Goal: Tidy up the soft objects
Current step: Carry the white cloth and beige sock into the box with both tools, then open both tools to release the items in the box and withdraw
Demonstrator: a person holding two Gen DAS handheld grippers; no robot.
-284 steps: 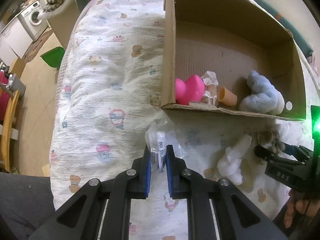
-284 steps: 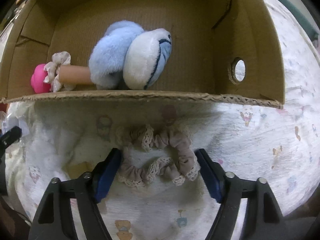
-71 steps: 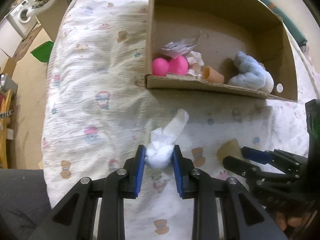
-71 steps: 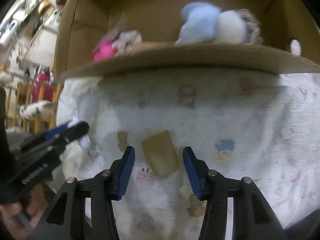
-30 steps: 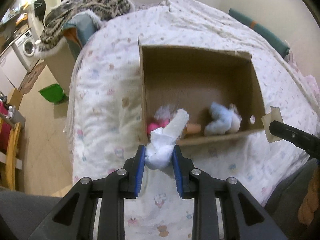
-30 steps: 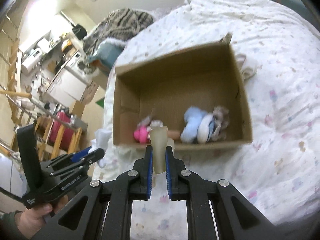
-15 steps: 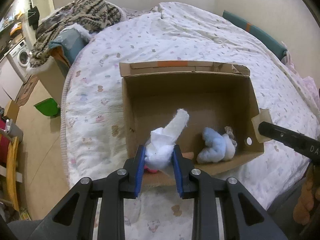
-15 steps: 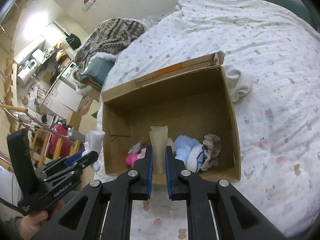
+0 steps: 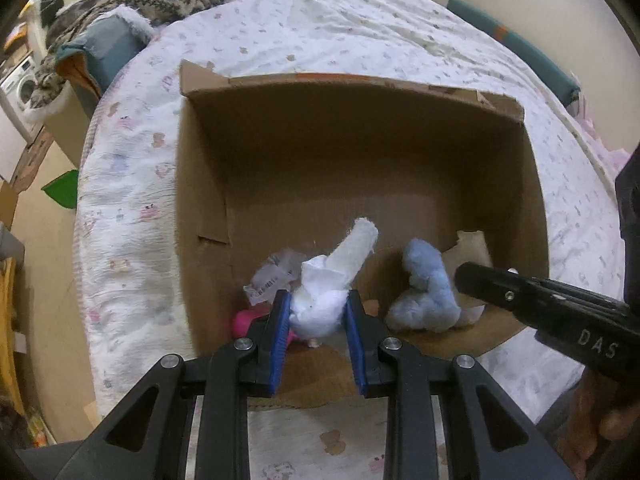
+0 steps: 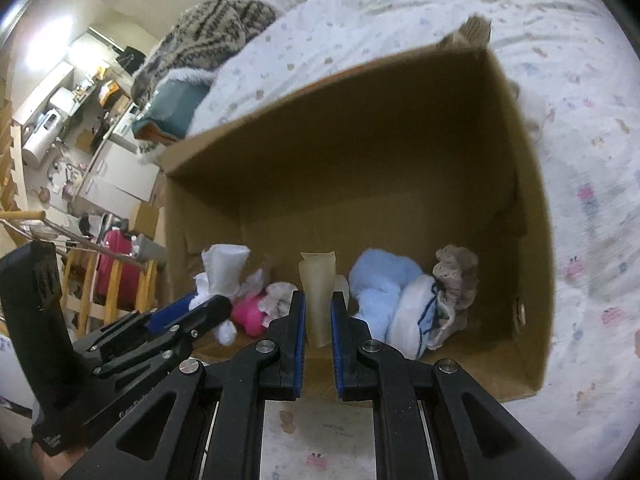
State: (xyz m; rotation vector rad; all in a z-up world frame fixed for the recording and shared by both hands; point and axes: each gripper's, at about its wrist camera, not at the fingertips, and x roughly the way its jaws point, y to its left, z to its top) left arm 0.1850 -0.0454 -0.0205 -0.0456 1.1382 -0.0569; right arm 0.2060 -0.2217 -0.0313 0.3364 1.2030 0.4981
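Observation:
My left gripper (image 9: 316, 312) is shut on a white rolled sock (image 9: 332, 280) and holds it over the near left part of the open cardboard box (image 9: 320, 112). My right gripper (image 10: 318, 320) is shut on a flat beige pad (image 10: 318, 284) over the box's near edge (image 10: 540, 280). In the box lie a light blue plush (image 10: 380, 284), a lace scrunchie (image 10: 456, 276), a pink toy (image 10: 248, 312) and a clear packet (image 9: 272, 276). The left gripper and its sock (image 10: 220, 272) show at the left of the right wrist view.
The box sits on a bed with a white printed cover (image 9: 132, 184). A striped blanket (image 10: 212, 28) lies at the bed's far end. Chairs and a red bag (image 10: 116, 264) stand on the floor to the left. The right gripper's arm (image 9: 560, 312) crosses the box's right side.
Both grippers have moved forward and down towards the box, each still holding its item. The box now fills both views and the items hang over its near part.

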